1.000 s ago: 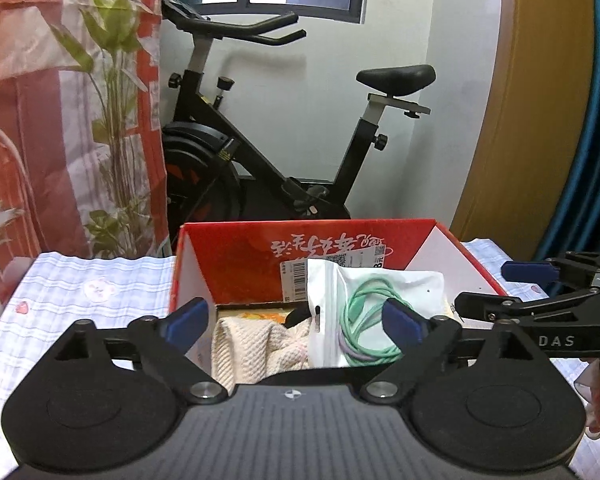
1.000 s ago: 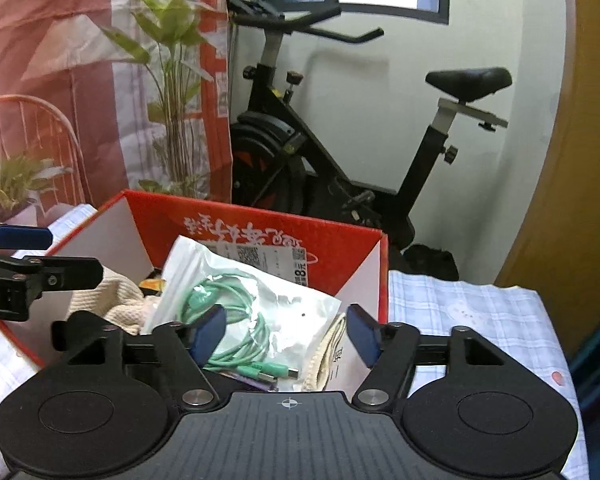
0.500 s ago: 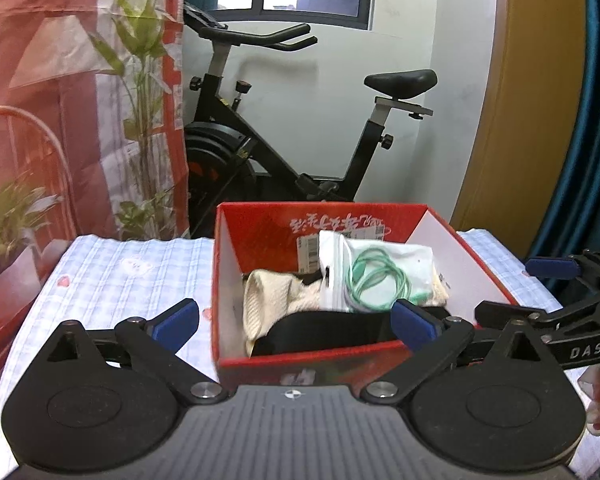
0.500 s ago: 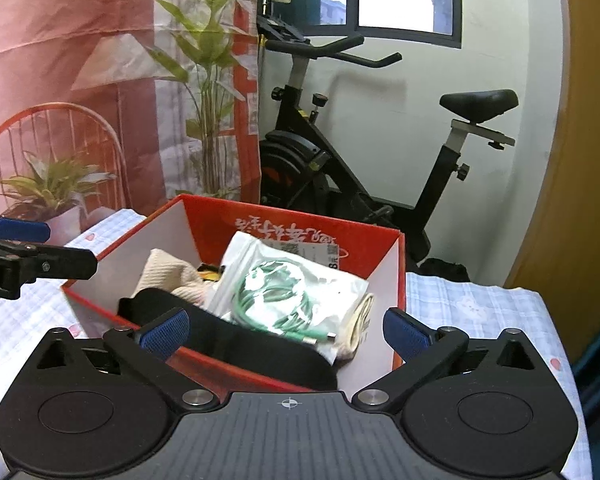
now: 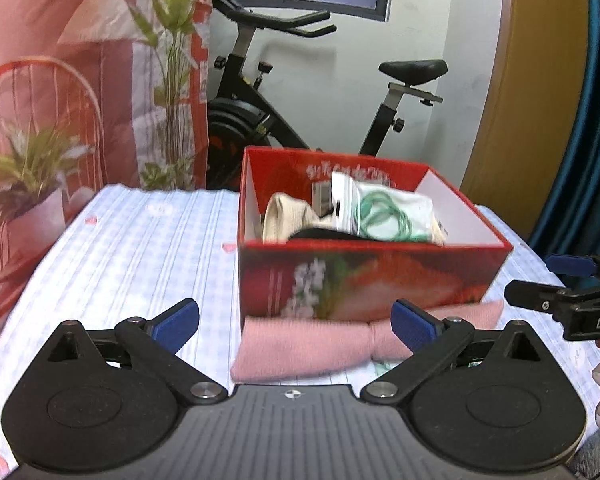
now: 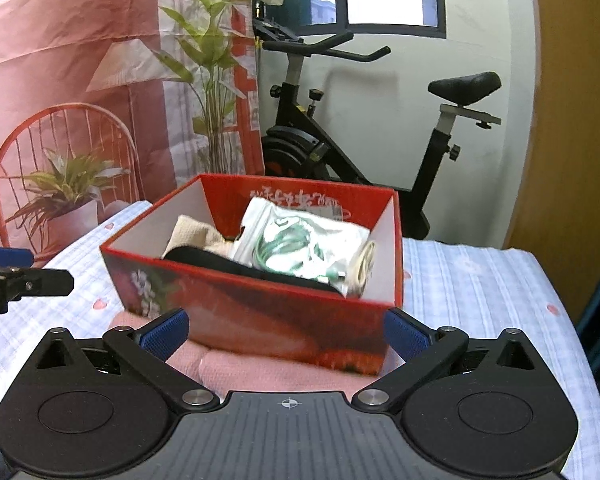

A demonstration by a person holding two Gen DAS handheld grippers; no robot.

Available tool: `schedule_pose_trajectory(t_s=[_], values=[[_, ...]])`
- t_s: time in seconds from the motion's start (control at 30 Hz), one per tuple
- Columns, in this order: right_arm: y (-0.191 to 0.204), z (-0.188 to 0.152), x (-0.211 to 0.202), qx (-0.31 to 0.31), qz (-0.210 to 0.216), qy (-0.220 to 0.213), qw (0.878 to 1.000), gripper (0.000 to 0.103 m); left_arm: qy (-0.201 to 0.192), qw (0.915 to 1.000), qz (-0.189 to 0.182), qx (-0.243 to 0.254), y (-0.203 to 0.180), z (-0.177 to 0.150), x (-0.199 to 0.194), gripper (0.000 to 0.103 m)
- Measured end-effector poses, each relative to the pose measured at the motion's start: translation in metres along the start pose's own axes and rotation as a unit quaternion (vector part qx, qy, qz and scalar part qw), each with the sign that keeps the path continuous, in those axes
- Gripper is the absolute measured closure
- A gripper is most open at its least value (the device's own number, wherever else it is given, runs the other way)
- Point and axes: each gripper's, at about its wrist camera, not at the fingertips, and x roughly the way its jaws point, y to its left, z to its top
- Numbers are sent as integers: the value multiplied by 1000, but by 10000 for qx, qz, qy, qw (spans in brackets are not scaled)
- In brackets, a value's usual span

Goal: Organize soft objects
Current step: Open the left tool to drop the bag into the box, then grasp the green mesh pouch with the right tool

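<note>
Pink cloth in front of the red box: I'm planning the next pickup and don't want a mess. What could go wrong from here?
The pink cloth lies against the red box, perhaps tucked under its front edge; pulling it could drag or tip the box. The bagged green cable stands above the rim and might slide out if the box jolts. Both the left gripper and right gripper are open close together, so they could collide.

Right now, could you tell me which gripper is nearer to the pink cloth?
Neither is clearly nearer. The left gripper and the right gripper both hover open just before the pink cloth, touching nothing.
</note>
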Motion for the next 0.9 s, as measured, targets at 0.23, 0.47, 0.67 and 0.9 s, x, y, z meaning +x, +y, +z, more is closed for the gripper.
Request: schedule_pose_trajectory(t_s=[0.23, 0.47, 0.67, 0.9], values=[[-2, -37, -21, 205, 38, 8, 9998, 0, 63, 9999, -80, -34, -6, -33, -11, 0], [9, -77, -21, 213, 10, 275, 9994, 6, 305, 9992, -235, -112, -10, -64, -6, 1], [24, -105, -19, 24, 83, 660, 9978, 16, 546, 9979, -310, -186, -9, -87, 5, 3], [31, -122, -11, 137, 222, 1150, 9930, 30, 597, 9971, -304, -351, -2, -100, 8, 4]])
